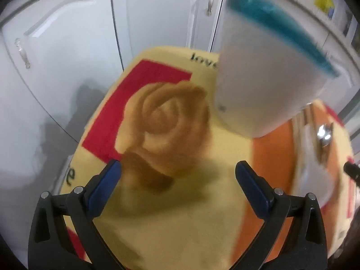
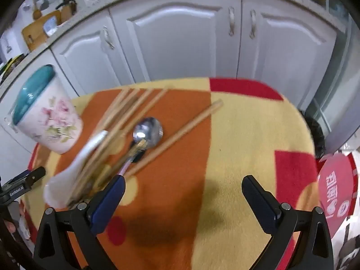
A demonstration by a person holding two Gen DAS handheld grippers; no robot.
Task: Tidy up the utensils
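Gaping fully and grasping nothing, both tongs, left [image 1: 177, 168] and right [image 2: 183, 183], hover above the tablecloth [image 2: 236, 135].

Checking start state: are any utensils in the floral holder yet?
Cannot tell: its inside is hidden. Chopsticks, metal spoon and ceramic spoon lie beside the floral holder.

A round table under a patterned cloth [image 2: 247, 135] carries a floral cup [image 2: 48, 121] at left, with chopsticks [image 2: 180, 132] and spoons (metal [image 2: 147, 131], white ceramic [image 2: 76, 166]) left of centre.

1 ceramic holder [image 2: 48, 117], 2 spoons [image 2: 147, 130], several blurred chopsticks [image 2: 177, 135], 1 tablecloth [image 2: 247, 146].
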